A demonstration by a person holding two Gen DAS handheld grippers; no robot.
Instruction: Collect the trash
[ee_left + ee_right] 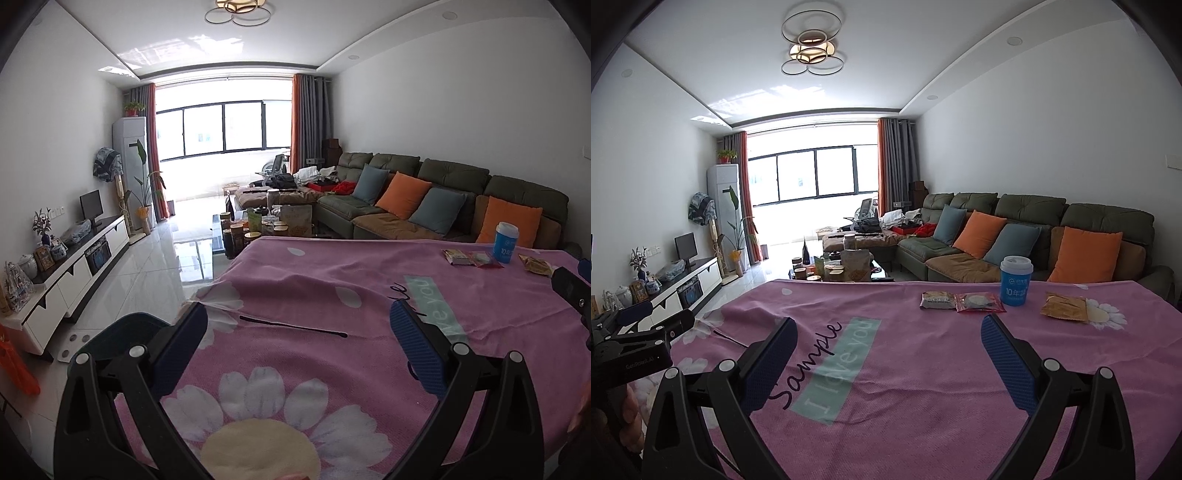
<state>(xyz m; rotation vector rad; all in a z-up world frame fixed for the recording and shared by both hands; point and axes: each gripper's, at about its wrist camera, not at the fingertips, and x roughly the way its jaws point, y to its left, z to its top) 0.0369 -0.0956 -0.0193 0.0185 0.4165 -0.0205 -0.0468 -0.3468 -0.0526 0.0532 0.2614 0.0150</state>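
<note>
Both tongs hover spread and empty over the pink flowered cloth [923, 369]: left gripper [299, 326], right gripper [888, 334]. Nothing looks collected yet, I judge; all trash lies near the blue paper cup [1015, 280]: a gold wrapper [1063, 306] to its right, a red packet [979, 302] and grey packet [936, 300] to its left. Behind the cup runs a green sofa [1015, 218].
</note>
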